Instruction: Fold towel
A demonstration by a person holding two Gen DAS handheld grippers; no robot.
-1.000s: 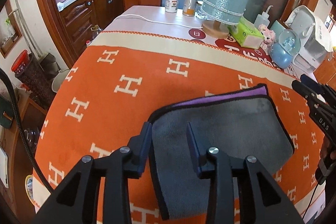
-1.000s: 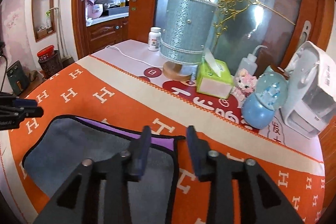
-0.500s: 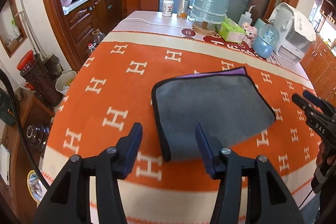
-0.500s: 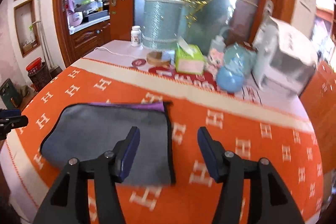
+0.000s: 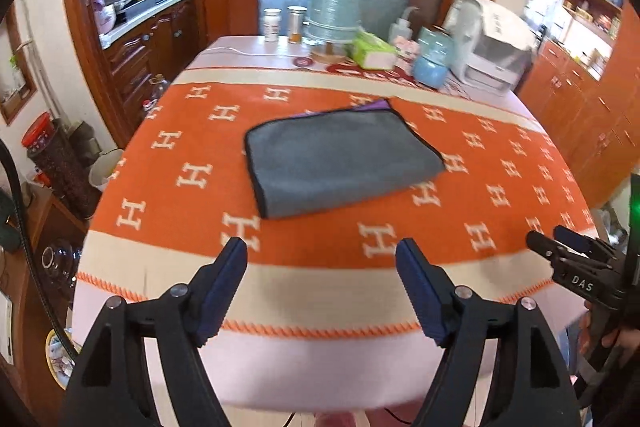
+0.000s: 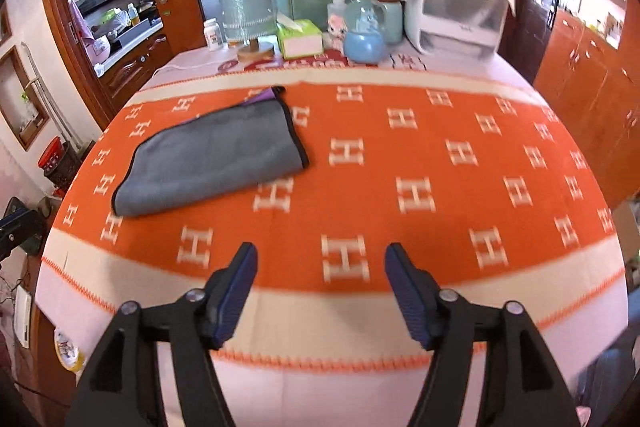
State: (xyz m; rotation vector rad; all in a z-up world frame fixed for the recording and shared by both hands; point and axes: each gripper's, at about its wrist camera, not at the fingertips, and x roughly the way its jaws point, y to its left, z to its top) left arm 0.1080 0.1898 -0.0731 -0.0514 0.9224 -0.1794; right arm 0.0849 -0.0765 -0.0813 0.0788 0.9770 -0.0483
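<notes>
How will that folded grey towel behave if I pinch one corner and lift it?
The towel will probably droop and unfold, since its layers lie loose and soft-edged. It looks light and plush, so it should grip easily. It may drag on the fuzzy orange blanket.

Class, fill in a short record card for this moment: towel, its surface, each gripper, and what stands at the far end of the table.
towel: grey, folded, purple layer showing at far edge
surface: orange blanket with white H pattern
left gripper: open, empty, apart from towel
right gripper: open, empty, apart from towel
far end: green tissue box, blue globe ornament
</notes>
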